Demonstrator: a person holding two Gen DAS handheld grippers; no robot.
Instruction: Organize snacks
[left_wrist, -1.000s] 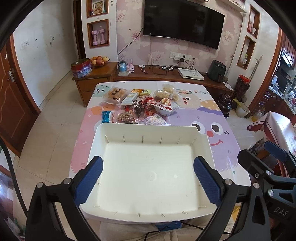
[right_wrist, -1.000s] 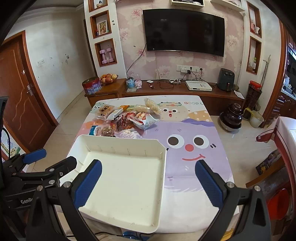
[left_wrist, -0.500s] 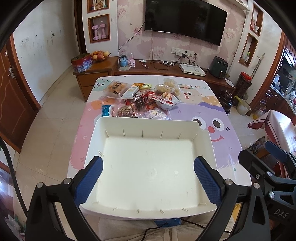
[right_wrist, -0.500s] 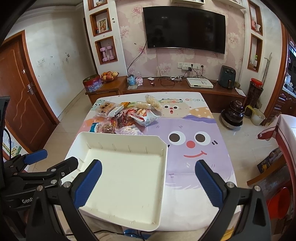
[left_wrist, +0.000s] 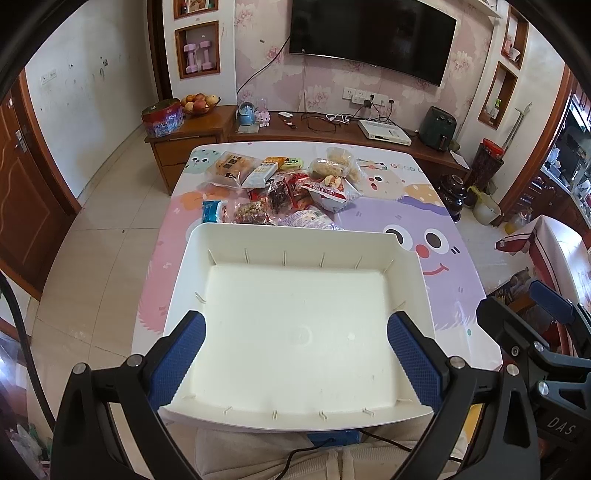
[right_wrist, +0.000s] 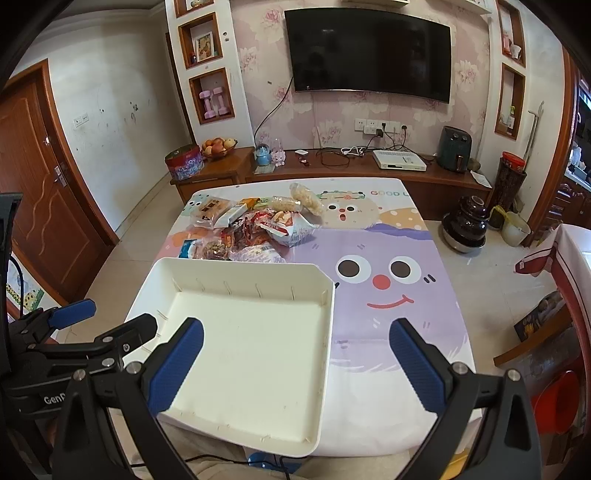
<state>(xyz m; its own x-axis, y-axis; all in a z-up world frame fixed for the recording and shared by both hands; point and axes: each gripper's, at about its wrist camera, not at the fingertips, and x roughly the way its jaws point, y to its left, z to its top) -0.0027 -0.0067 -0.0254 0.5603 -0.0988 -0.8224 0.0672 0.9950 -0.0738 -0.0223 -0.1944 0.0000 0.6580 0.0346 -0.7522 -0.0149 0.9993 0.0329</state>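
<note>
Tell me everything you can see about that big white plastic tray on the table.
The big white plastic tray is a shallow rectangular bin with rounded corners, looks like smooth plastic, and has thin ribs along its inner walls. It is empty and sits flat on the near end of the cartoon-printed tablecloth. The pile of snack packets lies just behind its far wall. The open left gripper hovers above it; neither gripper visibly touches it.

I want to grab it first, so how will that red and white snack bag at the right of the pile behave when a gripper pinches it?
The red and white snack bag looks puffed and crinkly, so it will probably dent and feel light. Its glossy film may slip between the pads. It lies against other packets, so lifting it could drag them along.
</note>
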